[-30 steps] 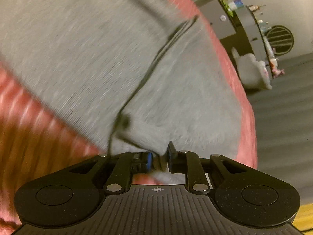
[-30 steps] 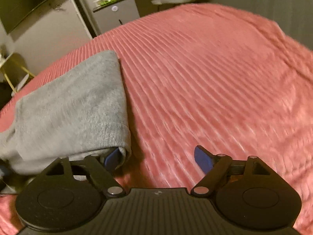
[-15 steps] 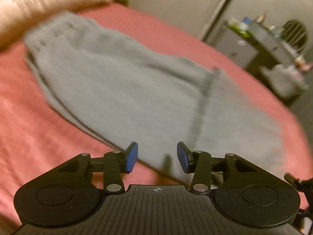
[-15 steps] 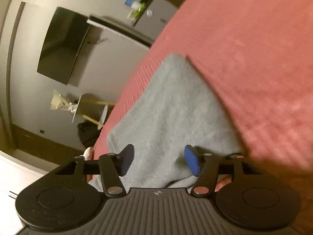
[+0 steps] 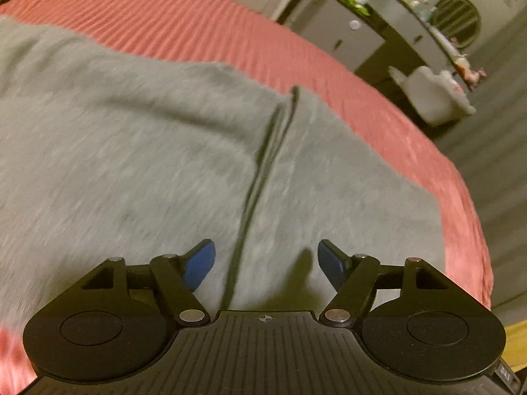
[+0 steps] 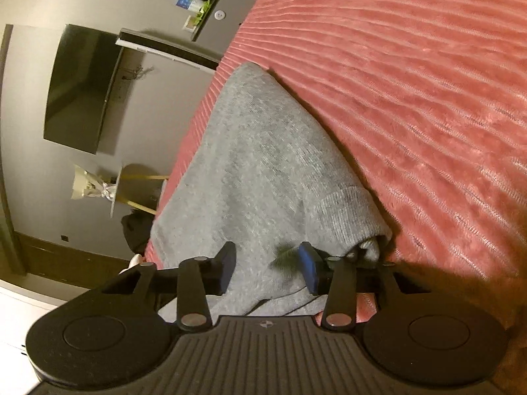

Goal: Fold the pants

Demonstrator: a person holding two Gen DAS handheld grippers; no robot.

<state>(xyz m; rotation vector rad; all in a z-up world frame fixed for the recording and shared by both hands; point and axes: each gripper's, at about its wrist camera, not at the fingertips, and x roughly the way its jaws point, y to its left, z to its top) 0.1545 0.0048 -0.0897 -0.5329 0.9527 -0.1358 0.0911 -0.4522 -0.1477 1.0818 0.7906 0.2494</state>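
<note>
My left tool (image 5: 266,263) hangs released over the grey knitted jersey pants (image 5: 138,164), its jaws widening with nothing pinched, only cloth and a dark drawstring (image 5: 260,171) beneath. My right tool (image 6: 267,268) straddles a ridge of the same pants (image 6: 263,164) beside the ribbed cuff (image 6: 349,217); whether its pads press the fabric I cannot tell. I judge one fold is laid and the next grasp is being set up: both tools need an edge before lifting across. The pants lie flat and doubled on the ribbed salmon-red bedspread (image 6: 411,82), soft and limp.
</note>
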